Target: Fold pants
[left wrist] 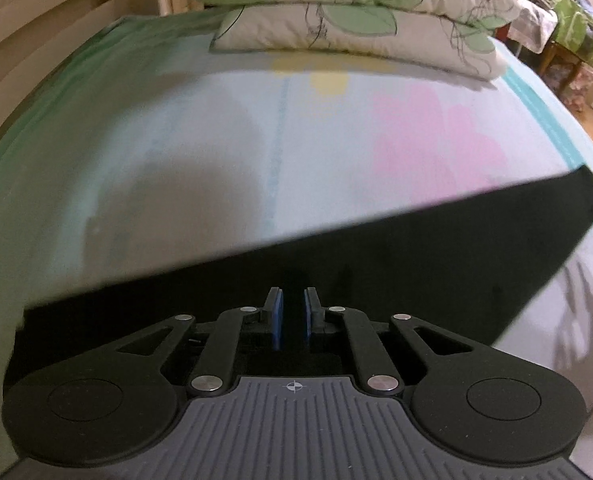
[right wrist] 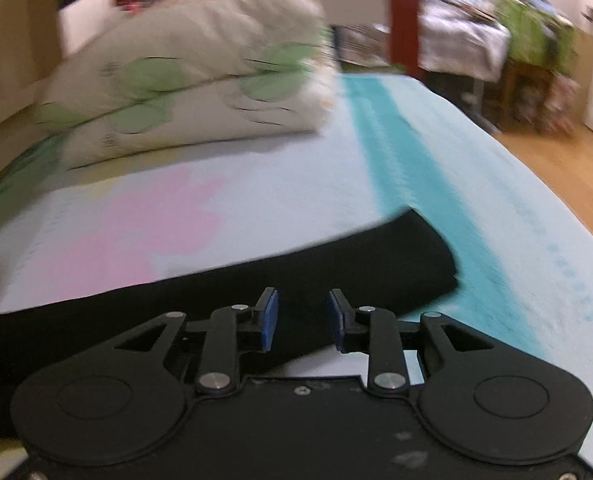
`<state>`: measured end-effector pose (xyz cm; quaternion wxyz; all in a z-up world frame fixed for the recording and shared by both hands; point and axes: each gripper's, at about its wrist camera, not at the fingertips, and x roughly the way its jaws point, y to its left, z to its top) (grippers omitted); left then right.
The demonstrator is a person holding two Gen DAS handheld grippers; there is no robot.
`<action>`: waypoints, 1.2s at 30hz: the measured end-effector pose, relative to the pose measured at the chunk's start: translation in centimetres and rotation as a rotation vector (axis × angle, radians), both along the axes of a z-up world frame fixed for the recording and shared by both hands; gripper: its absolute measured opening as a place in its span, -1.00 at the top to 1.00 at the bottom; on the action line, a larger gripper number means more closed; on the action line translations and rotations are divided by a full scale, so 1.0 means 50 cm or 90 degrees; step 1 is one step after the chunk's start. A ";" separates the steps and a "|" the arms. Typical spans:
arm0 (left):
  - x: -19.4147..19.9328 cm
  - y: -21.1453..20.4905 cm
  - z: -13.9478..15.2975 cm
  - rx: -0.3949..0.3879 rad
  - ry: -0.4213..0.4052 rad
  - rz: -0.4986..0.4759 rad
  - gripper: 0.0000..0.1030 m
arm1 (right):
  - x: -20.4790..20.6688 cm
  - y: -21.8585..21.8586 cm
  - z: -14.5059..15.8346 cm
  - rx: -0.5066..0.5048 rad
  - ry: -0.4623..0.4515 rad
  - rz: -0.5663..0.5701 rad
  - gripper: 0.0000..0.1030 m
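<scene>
The black pants (left wrist: pixel 376 264) lie flat on the bed (left wrist: pixel 176 160) as a long matte band, their long axis running crosswise under both claws. The left claw (left wrist: pixel 292 318) hovers over mid-band, blue pads narrowly parted, grasping nothing. The right claw (right wrist: pixel 302 320), spread wider and empty, sits nearer the soft, rounded folded end. Leaf-print pillows (left wrist: pixel 336 20) lie beyond.

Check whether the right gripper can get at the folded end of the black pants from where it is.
Probably yes. The right gripper is open, just above the pants, and nothing lies between it and the folded end on the bed.
</scene>
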<state>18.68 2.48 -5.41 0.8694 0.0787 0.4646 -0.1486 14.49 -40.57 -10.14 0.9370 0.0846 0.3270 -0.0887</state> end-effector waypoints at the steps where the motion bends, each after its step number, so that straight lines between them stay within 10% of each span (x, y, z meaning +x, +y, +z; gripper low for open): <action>1: -0.015 0.009 -0.008 0.000 0.004 0.009 0.79 | 0.000 0.020 0.005 0.001 -0.005 0.023 0.40; 15: 0.045 0.074 -0.136 0.018 0.027 0.072 0.79 | 0.036 0.320 0.028 0.009 0.022 0.358 0.36; 36: -0.010 0.142 -0.113 -0.006 0.001 0.087 0.79 | 0.255 0.604 -0.039 -0.033 0.063 0.648 0.21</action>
